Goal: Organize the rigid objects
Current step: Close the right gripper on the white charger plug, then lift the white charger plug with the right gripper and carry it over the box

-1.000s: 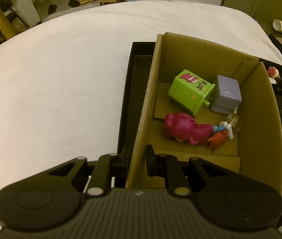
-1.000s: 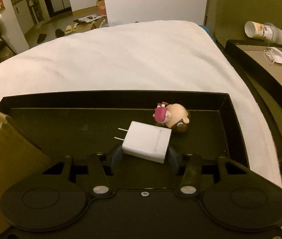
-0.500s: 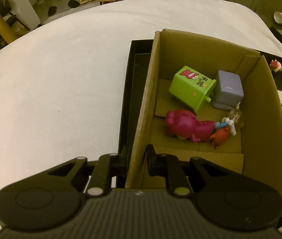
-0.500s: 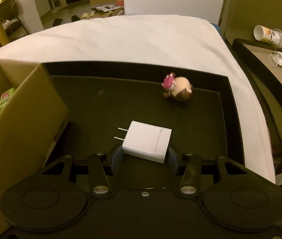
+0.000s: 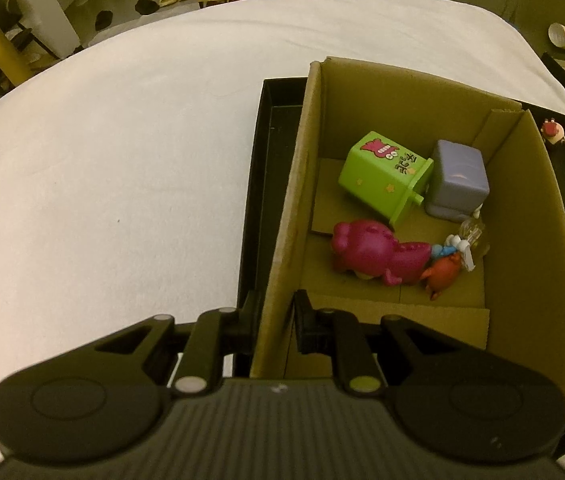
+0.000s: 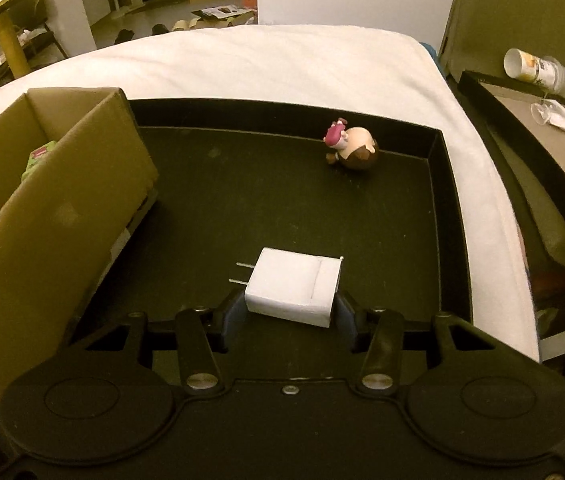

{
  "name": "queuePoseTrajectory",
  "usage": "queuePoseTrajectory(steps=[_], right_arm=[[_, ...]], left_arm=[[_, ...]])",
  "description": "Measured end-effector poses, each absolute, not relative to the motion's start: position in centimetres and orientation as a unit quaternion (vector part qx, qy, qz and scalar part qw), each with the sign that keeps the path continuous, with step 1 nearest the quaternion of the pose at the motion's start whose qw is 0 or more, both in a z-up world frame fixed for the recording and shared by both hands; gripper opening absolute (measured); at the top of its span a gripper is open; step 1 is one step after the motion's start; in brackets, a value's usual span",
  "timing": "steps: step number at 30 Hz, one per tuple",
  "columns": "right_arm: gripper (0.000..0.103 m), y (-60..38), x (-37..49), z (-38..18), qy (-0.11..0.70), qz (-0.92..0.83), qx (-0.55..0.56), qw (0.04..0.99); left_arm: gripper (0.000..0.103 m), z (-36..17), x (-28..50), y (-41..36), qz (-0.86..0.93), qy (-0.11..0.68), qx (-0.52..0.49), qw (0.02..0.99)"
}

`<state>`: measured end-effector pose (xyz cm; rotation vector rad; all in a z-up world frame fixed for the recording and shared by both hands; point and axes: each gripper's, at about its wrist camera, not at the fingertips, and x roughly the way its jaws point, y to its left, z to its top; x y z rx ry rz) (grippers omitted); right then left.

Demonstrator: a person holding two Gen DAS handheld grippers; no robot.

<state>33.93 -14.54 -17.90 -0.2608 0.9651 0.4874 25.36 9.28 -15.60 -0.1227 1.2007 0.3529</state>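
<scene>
Tray (image 6: 448, 184): black, rigid and shallow-walled. We see it spread ahead of the right gripper (image 6: 289, 307). We judge it stiff enough to stay put while items are lifted out.

Box (image 5: 282, 240): plain cardboard, open-topped, standing in the tray. The left gripper (image 5: 276, 316) is clamped on its near wall, one finger outside and one inside. We judge the wall light and bendable, so we hold it low and near the corner. It holds a green bin (image 5: 384, 178), a grey block (image 5: 458, 178), a pink toy (image 5: 374, 256) and an orange toy (image 5: 442, 274), all ahead of the left jaws.

Charger (image 6: 293, 286): white plug block, held between the right jaws by its two flat sides, prongs pointing left. We judge it light, hard and smooth. The flat sides give the best purchase; the prongs should be kept clear of the pads.

Doll (image 6: 352, 146): small figure with a round head, lying well ahead of the right jaws by the tray's far wall. We judge it light, hard and likely to roll. We would grip it across the head.

Change, right view: compared with a second ago the tray floor sits lower and the doll farther off, and the box wall now shows at left. We read this as the charger being raised and carried toward the box.

Change, left view: the grip on the box wall is unchanged; the box contents have not moved.
</scene>
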Motion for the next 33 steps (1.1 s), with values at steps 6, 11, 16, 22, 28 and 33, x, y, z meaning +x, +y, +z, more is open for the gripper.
queuePoseTrajectory(steps=[6,11,16,22,28,33], right_arm=[[0.046,-14.0,34.0,-16.2,0.442,0.242,-0.127,0.855],[0.045,-13.5,34.5,-14.8,0.429,0.252,-0.130,0.858],[0.045,-12.8,34.0,-12.7,0.405,0.271,-0.127,0.864],[0.046,-11.3,33.6,-10.0,0.373,0.302,-0.130,0.868],[0.046,-8.9,33.0,-8.3,0.356,0.325,-0.137,0.865],[0.046,-6.9,32.4,-7.8,0.352,0.344,-0.144,0.859]], left_arm=[[0.016,-15.7,25.2,9.5,0.164,0.561,-0.063,0.809],[0.016,-15.8,25.1,9.6,0.163,0.561,-0.066,0.809],[0.016,-15.8,25.1,9.6,0.163,0.560,-0.066,0.810],[0.016,-15.8,25.1,9.8,0.161,0.559,-0.070,0.810],[0.015,-15.8,25.0,9.9,0.158,0.558,-0.071,0.811],[0.015,-15.9,25.0,10.0,0.158,0.556,-0.076,0.812]])
